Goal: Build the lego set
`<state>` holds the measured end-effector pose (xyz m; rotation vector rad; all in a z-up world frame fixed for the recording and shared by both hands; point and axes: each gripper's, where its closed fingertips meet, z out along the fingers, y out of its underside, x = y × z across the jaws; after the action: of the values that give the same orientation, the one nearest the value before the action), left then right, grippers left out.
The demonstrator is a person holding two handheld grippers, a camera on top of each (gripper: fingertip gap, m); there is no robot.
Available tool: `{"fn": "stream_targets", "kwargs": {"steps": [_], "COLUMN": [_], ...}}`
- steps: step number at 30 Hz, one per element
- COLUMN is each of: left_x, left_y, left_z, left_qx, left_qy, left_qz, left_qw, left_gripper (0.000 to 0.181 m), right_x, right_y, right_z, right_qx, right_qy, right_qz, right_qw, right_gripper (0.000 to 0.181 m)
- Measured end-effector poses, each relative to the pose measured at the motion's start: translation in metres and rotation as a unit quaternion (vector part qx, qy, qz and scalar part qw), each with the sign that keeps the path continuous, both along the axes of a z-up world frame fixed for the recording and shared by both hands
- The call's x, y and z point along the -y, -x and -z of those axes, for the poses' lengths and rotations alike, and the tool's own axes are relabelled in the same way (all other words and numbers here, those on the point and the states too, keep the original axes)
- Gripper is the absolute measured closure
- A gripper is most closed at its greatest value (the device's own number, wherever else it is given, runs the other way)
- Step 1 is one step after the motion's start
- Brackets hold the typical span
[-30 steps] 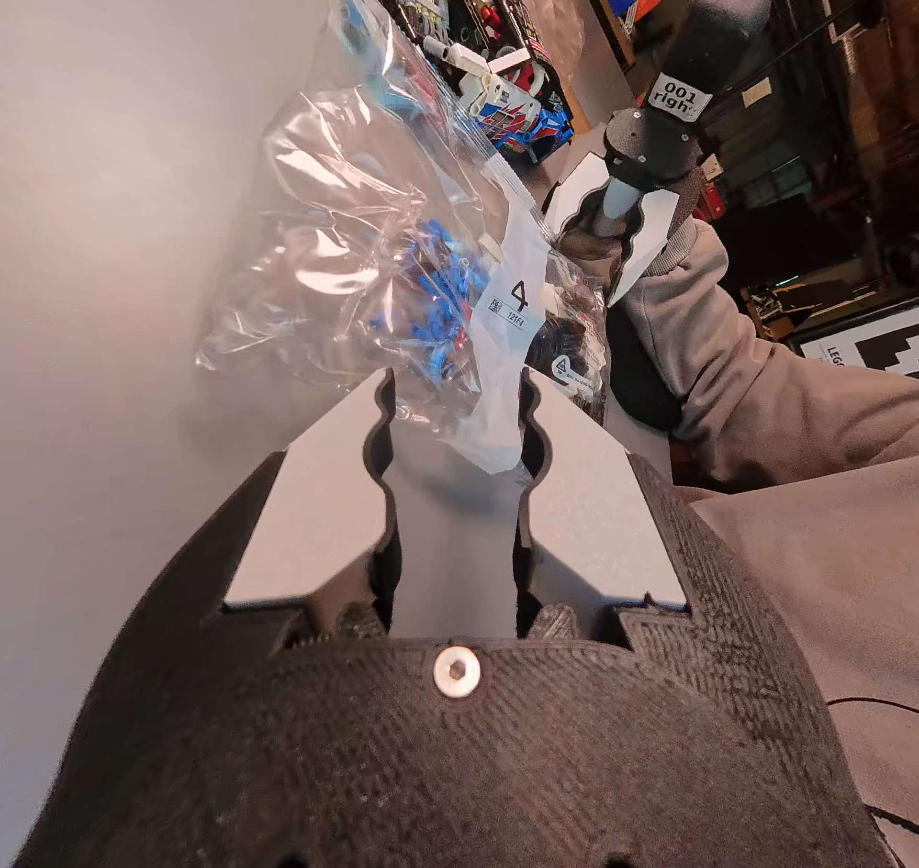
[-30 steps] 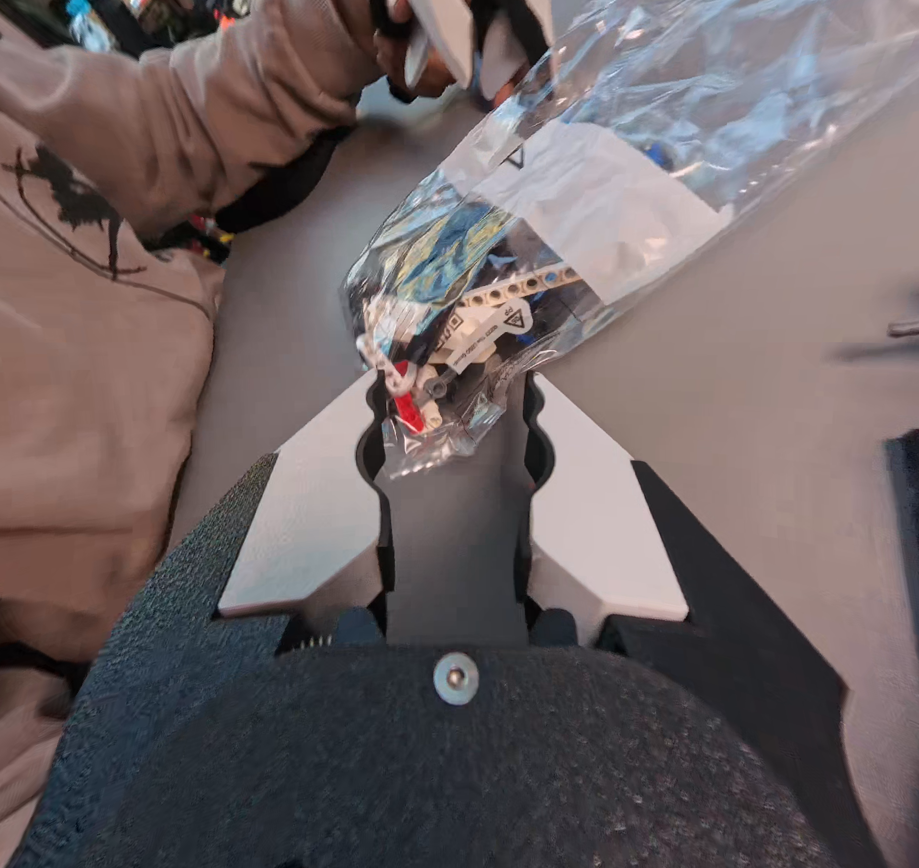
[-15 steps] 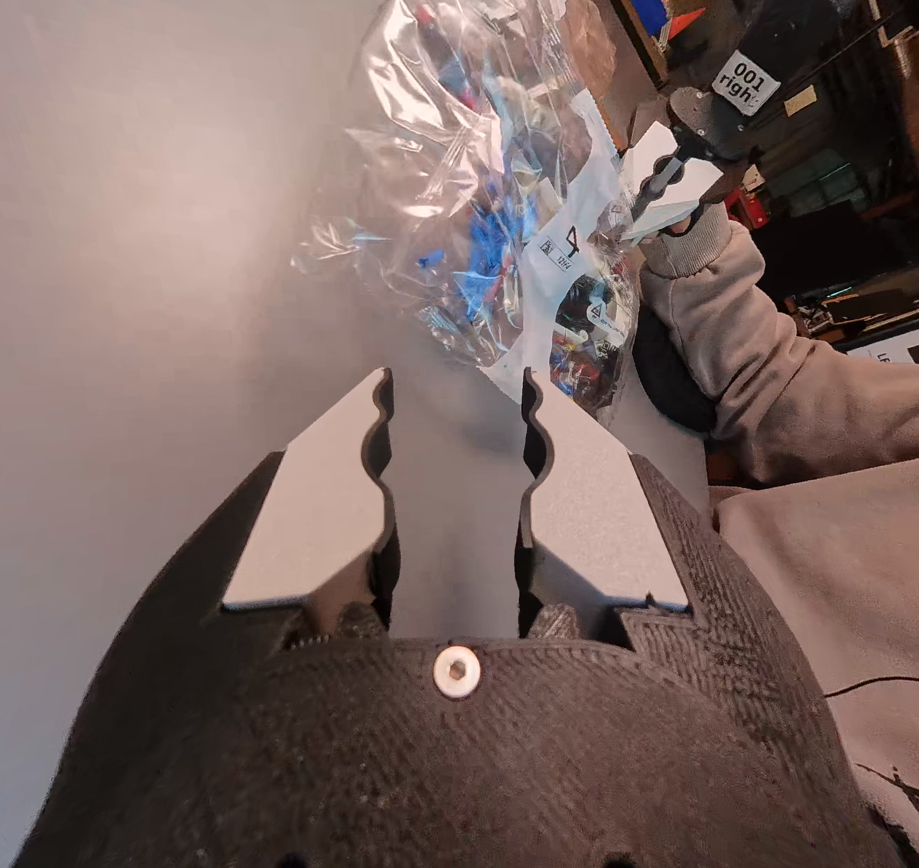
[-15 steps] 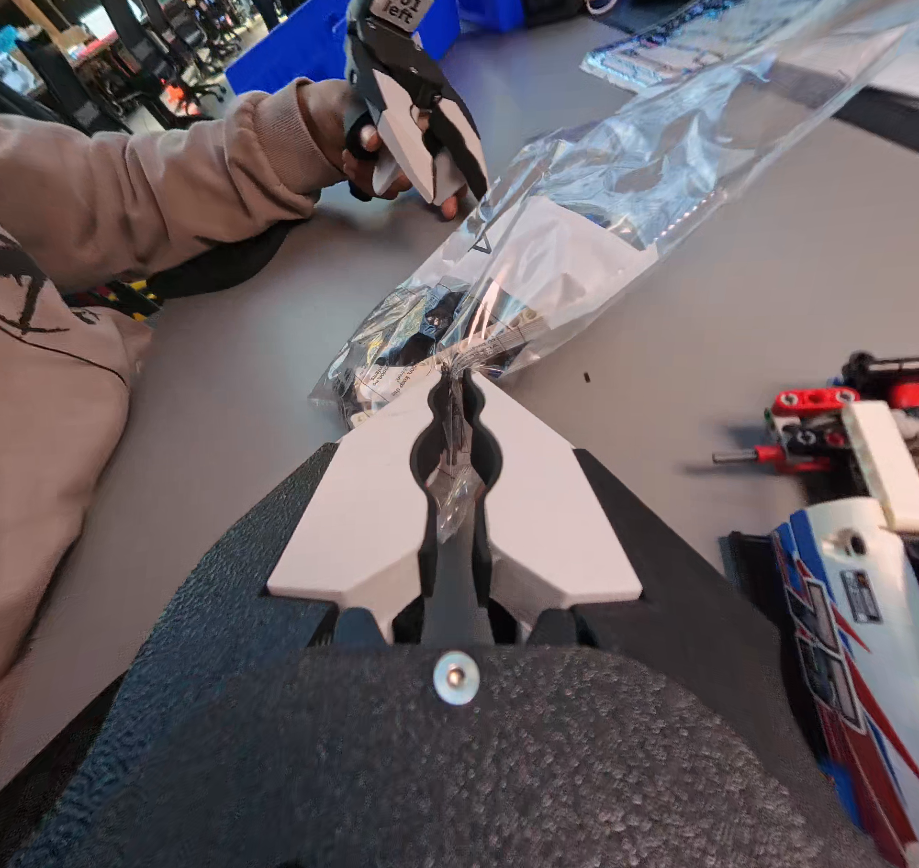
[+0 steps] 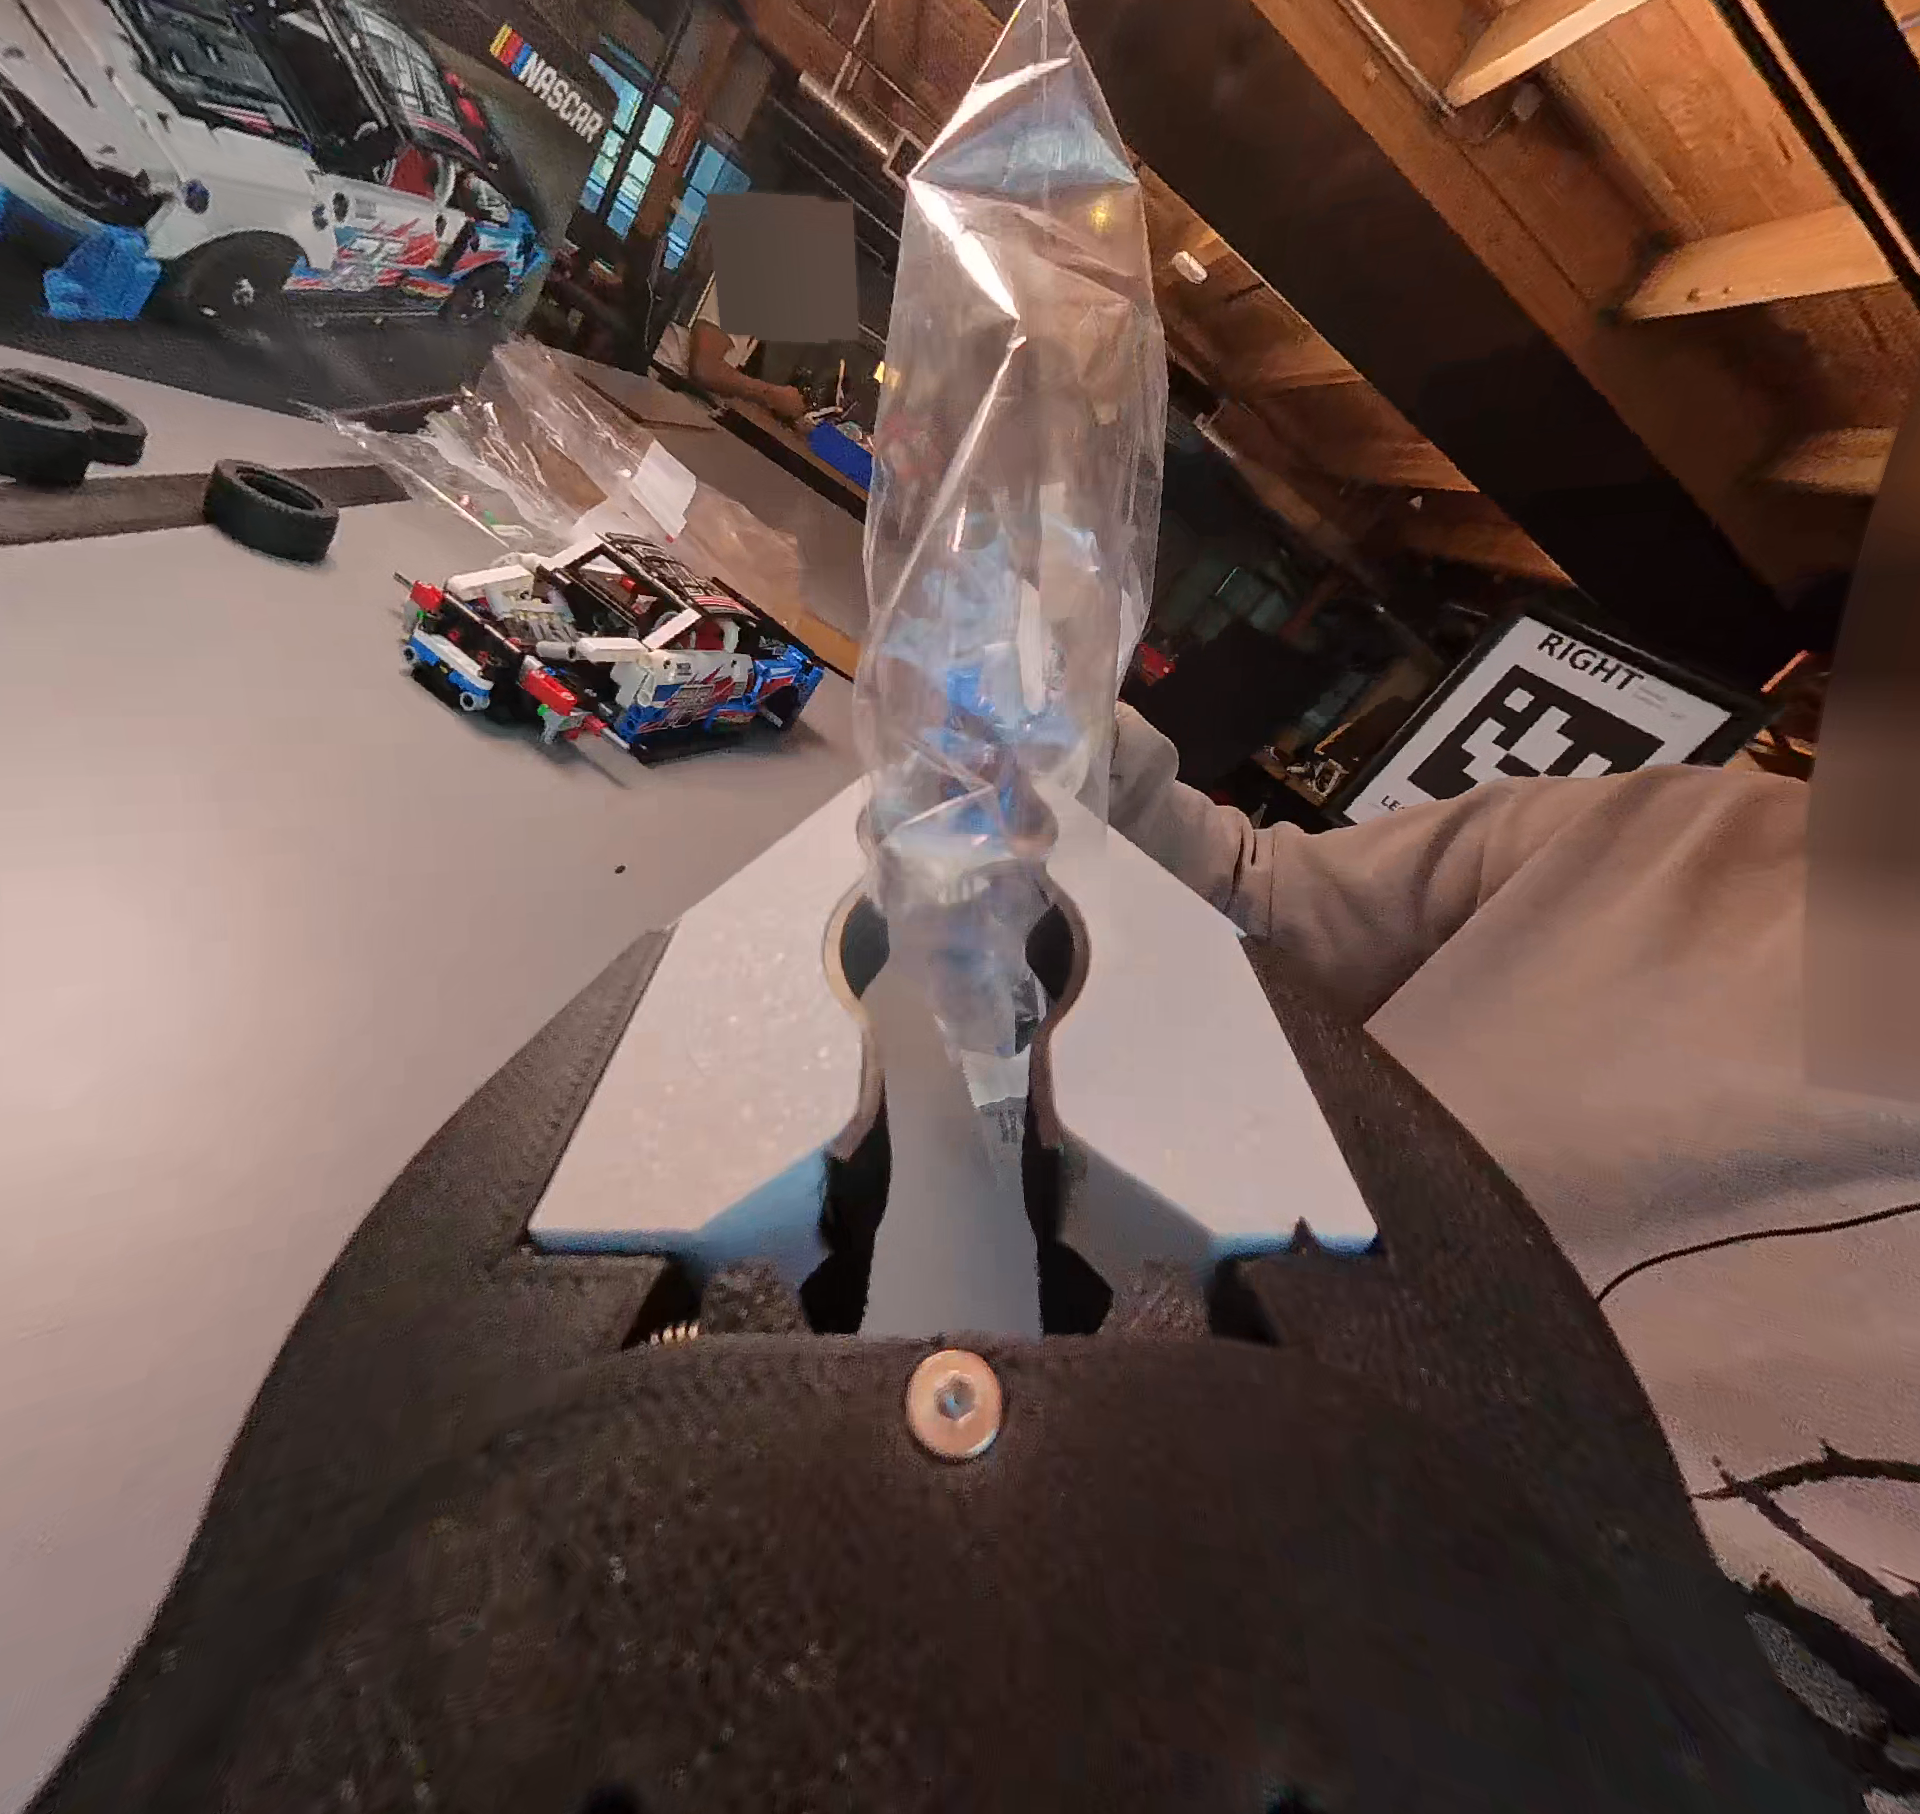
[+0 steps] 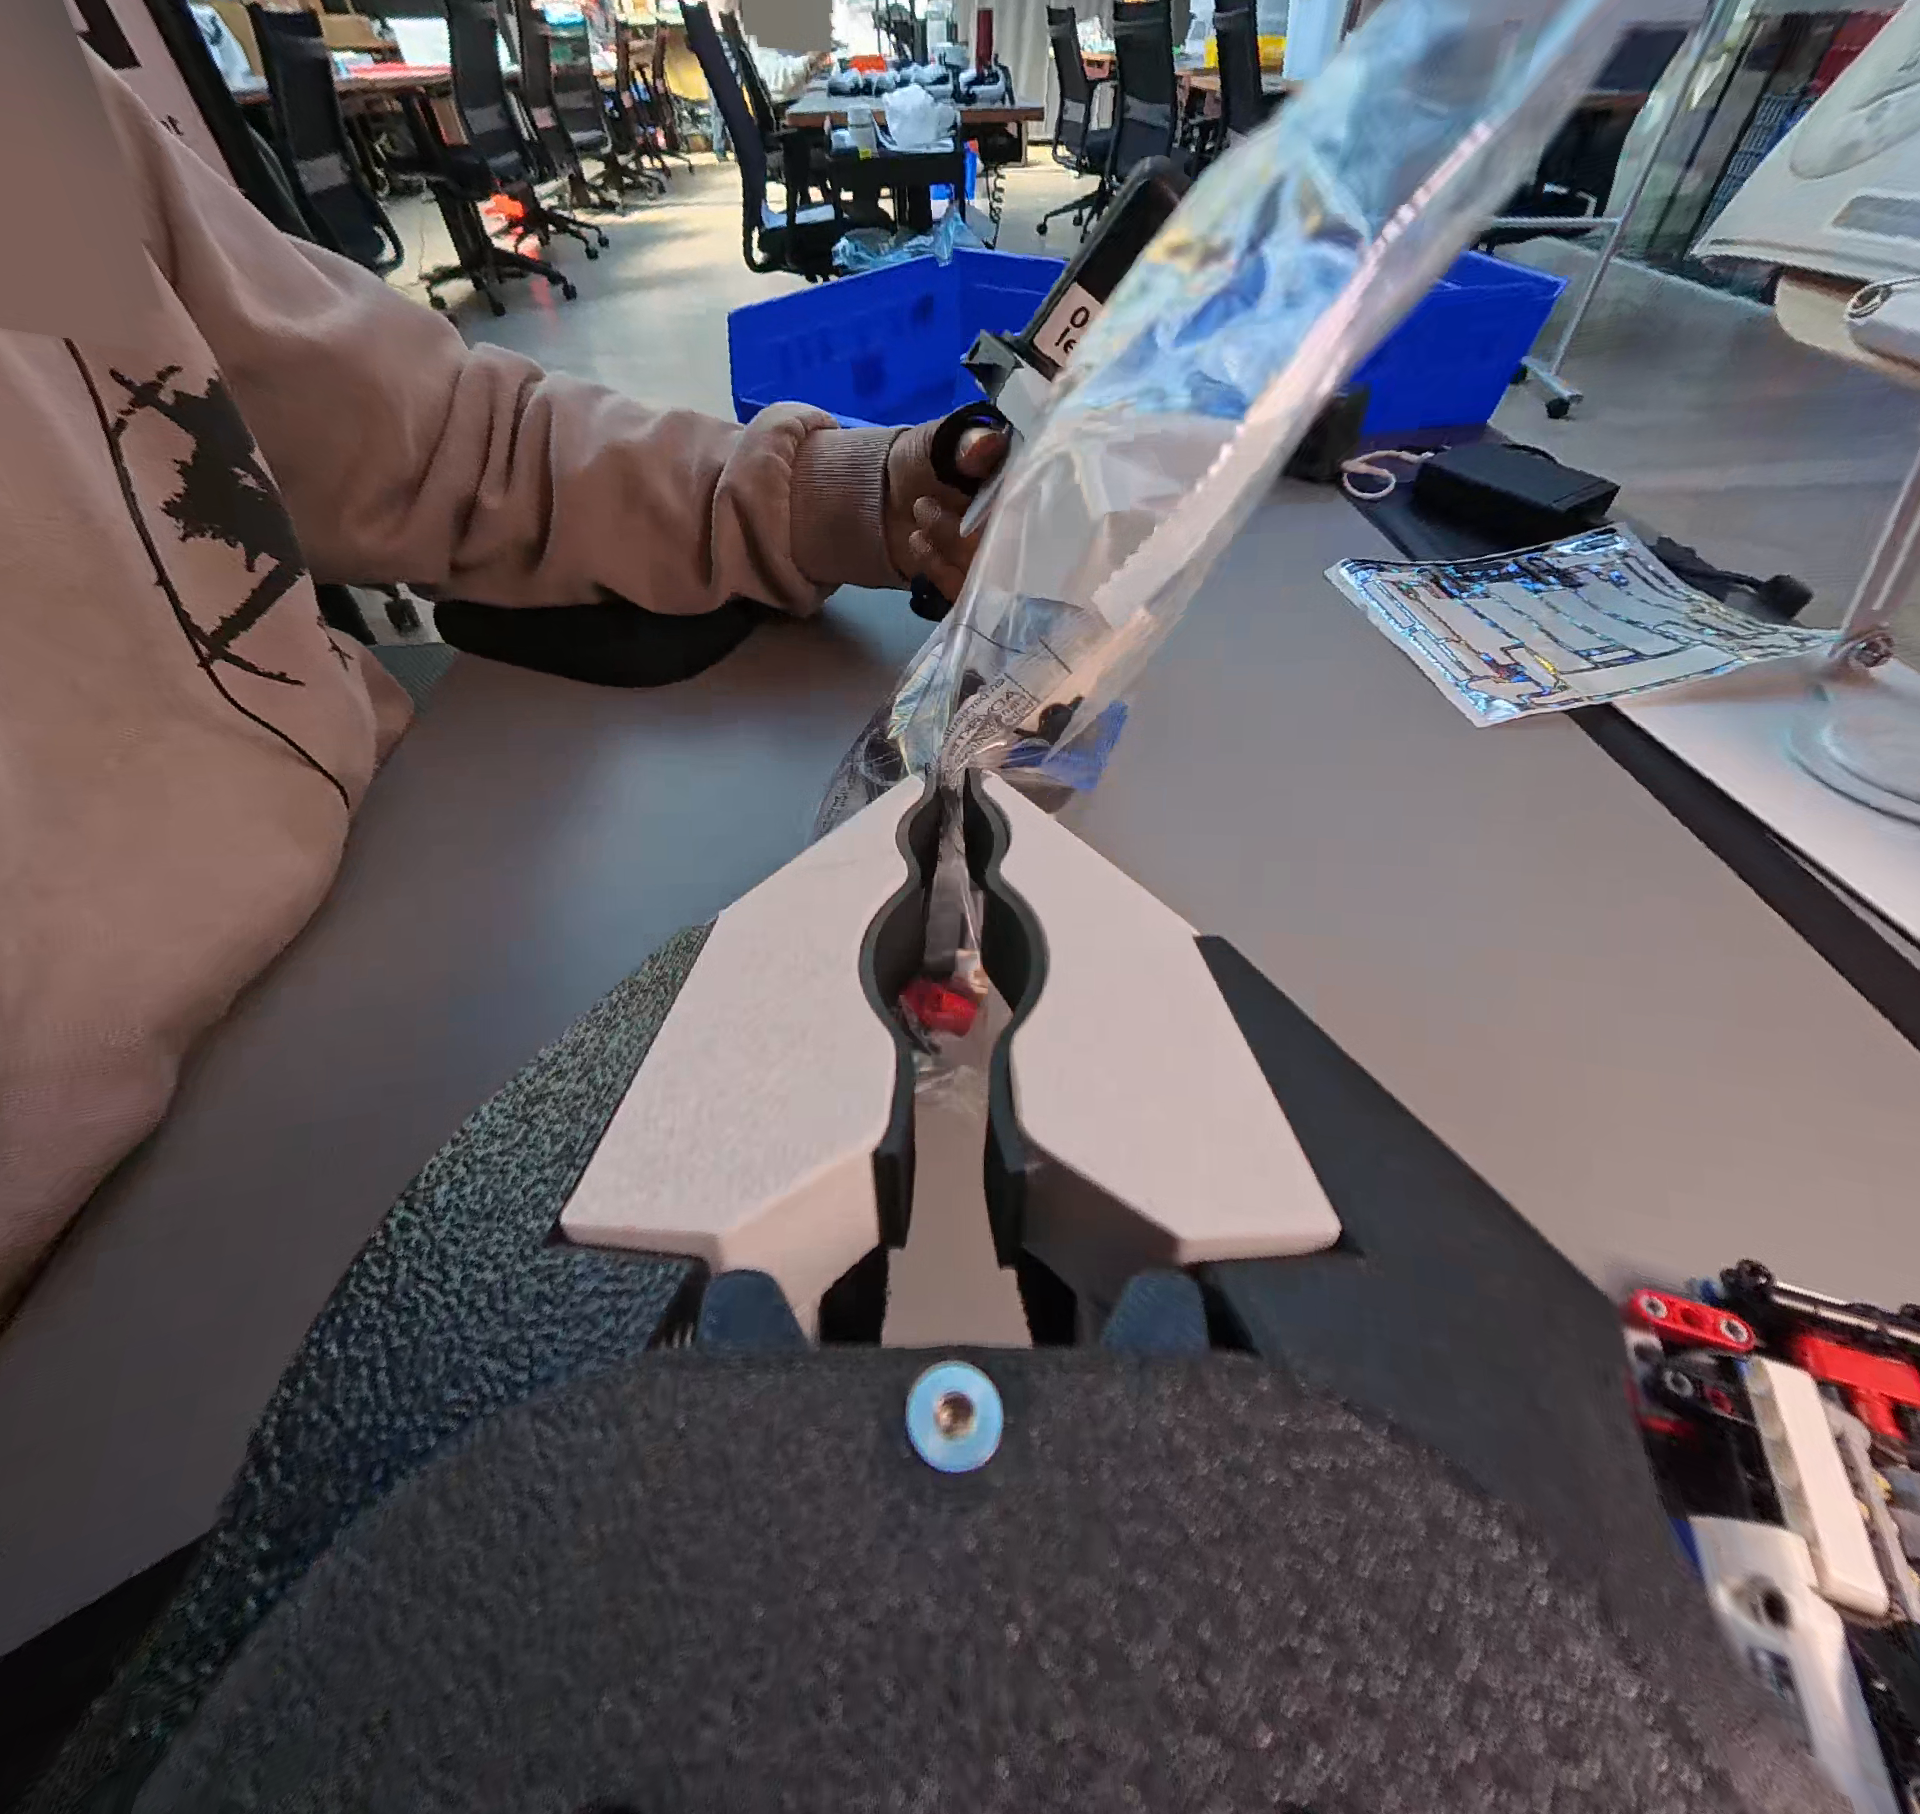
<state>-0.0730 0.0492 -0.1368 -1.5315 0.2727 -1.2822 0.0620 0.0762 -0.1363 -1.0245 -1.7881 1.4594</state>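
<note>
A clear plastic bag (image 5: 1013,517) of blue, white and black lego parts stands up from my left gripper (image 5: 956,834), which is shut on its lower end. In the right wrist view my right gripper (image 6: 954,793) is shut on another end of the same bag (image 6: 1195,434), with a red part showing between the fingers. The bag hangs above the grey table (image 6: 1351,933). The left gripper (image 6: 1023,382) shows behind the bag, held in a hand. The partly built lego car (image 5: 613,652) stands on the table, and also shows at the right wrist view's corner (image 6: 1787,1432).
Loose black tyres (image 5: 270,507) and more clear bags (image 5: 551,445) lie beyond the car. A sticker sheet (image 6: 1558,621), a black box (image 6: 1507,491) and a stand's base (image 6: 1860,736) sit at the right. Blue bins (image 6: 883,330) stand past the table. The person's sleeve (image 5: 1455,891) is close by. My right fingertips sit around 15 centimeters from my left ones. The partly built lego car (image 5: 613,652) is closer to my right gripper, around 20 centimeters from its tips; the left tips are 30 centimeters off. It is also in sight in the right wrist view (image 6: 1808,1537).
My left gripper has shut on the bag and tilted up. My right gripper, open a second ago, has shut on the bag too. The bag has come up off the table.
</note>
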Motion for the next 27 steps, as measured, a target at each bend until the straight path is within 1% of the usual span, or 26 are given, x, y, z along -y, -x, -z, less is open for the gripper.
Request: {"fn": "stream_targets", "kwargs": {"steps": [2, 4, 7, 9, 10, 11, 12, 13, 14, 15, 17, 19, 20, 21, 22, 25, 27], "left_x": [0.011, 0.021, 0.03, 0.034, 0.037, 0.039, 0.041, 0.042, 0.043, 0.043, 0.044, 0.049, 0.05, 0.051, 0.051, 0.052, 0.052], "left_y": [-0.006, -0.014, -0.023, -0.029, -0.031, -0.033, -0.034, -0.036, -0.038, -0.041, -0.045, -0.045, -0.043, -0.038, -0.032, -0.016, -0.006], "left_z": [-0.008, -0.015, -0.016, -0.018, -0.021, -0.023, -0.025, -0.026, -0.028, -0.03, -0.034, -0.039, -0.041, -0.042, -0.044, -0.044, -0.044], "left_qx": [-0.042, -0.083, -0.134, -0.15, -0.153, -0.157, -0.166, -0.175, -0.18, -0.182, -0.184, -0.182, -0.188, -0.192, -0.196, -0.217, -0.233], "left_qy": [-0.043, -0.071, -0.089, -0.099, -0.104, -0.11, -0.113, -0.117, -0.12, -0.122, -0.128, -0.134, -0.135, -0.136, -0.135, -0.128, -0.131], "left_qz": [0.004, 0.015, 0.033, 0.044, 0.051, 0.057, 0.061, 0.065, 0.069, 0.072, 0.08, 0.085, 0.08, 0.073, 0.061, 0.033, 0.015], "left_qw": [0.998, 0.994, 0.986, 0.983, 0.981, 0.98, 0.978, 0.975, 0.974, 0.973, 0.971, 0.97, 0.97, 0.969, 0.969, 0.967, 0.963], "left_gripper": [0.168, 0.175, 0.179, 0.181, 0.181, 0.181, 0.181, 0.181, 0.181, 0.181, 0.181, 0.181, 0.181, 0.181, 0.181, 0.18, 0.181], "right_x": [0.0, -0.004, -0.004, -0.001, -0.001, 0.0, -0.001, -0.004, -0.008, -0.008, 0.003, 0.006, 0.004, 0.001, -0.002, -0.001, -0.001], "right_y": [-0.006, -0.01, -0.017, -0.02, -0.021, -0.023, -0.021, -0.016, -0.008, 0.0, 0.014, 0.032, 0.037, 0.04, 0.04, 0.039, 0.035], "right_z": [0.009, 0.021, 0.036, 0.041, 0.041, 0.036, 0.026, 0.014, 0.002, -0.008, -0.023, -0.039, -0.049, -0.056, -0.061, -0.055, -0.048], "right_qx": [0.019, 0.035, 0.063, 0.079, 0.085, 0.085, 0.074, 0.055, 0.036, 0.026, 0.015, -0.007, -0.023, -0.034, -0.044, -0.06, -0.06], "right_qy": [0.018, 0.031, 0.077, 0.071, 0.064, 0.064, 0.07, 0.075, 0.074, 0.07, 0.058, 0.046, 0.055, 0.068, 0.078, 0.073, 0.086], "right_qz": [-0.008, -0.012, -0.04, -0.054, -0.057, -0.062, -0.061, -0.05, -0.036, -0.032, -0.047, -0.04, -0.041, -0.046, -0.058, -0.077, -0.084], "right_qw": [1.0, 0.999, 0.994, 0.993, 0.993, 0.992, 0.993, 0.994, 0.996, 0.997, 0.997, 0.998, 0.997, 0.996, 0.994, 0.993, 0.991], "right_gripper": [0.178, 0.179, 0.179, 0.181, 0.178, 0.17, 0.156, 0.141, 0.13, 0.123, 0.116, 0.128, 0.143, 0.17, 0.181, 0.181, 0.181]}}
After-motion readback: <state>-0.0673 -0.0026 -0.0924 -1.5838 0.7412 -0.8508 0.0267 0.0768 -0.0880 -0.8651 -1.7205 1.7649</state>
